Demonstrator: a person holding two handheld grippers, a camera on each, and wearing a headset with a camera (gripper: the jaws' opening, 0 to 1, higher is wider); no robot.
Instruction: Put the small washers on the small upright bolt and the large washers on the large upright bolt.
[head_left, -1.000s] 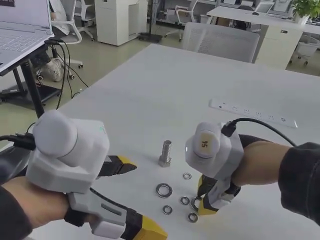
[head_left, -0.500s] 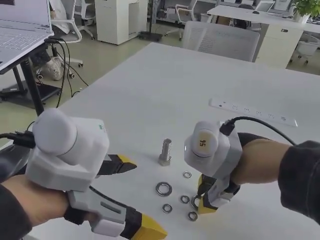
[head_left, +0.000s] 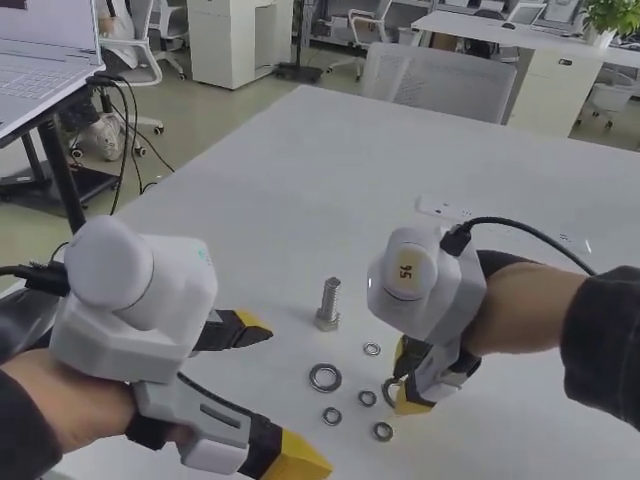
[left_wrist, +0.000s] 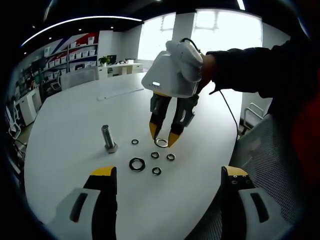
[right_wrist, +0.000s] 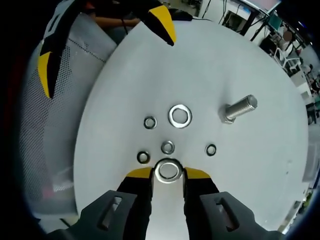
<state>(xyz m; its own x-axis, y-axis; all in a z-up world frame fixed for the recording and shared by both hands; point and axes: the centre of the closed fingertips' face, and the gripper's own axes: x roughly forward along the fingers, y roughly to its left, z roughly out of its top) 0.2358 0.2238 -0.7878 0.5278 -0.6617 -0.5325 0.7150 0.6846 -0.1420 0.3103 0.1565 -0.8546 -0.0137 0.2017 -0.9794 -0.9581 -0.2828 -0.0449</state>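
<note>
One steel bolt (head_left: 329, 304) stands upright on the white table (head_left: 300, 190). Just in front of it lies a large washer (head_left: 325, 377), with several small washers (head_left: 332, 415) scattered around. My right gripper (head_left: 396, 394) points down at the table, shut on another large washer (right_wrist: 168, 170) held edge to edge between its yellow tips (right_wrist: 196, 174). The left gripper view shows that washer (left_wrist: 161, 142) pinched just above the table, to the right of the bolt (left_wrist: 107, 139). My left gripper (head_left: 278, 398) is open at the near left, nothing between its jaws.
A white power strip (head_left: 445, 210) lies behind the right hand. A mesh chair (head_left: 440, 80) stands at the table's far edge. To the left of the table a laptop (head_left: 40, 60) sits on a stand.
My right gripper has risen slightly with the large washer between its tips. The left gripper, the bolt and the loose washers have stayed put.
</note>
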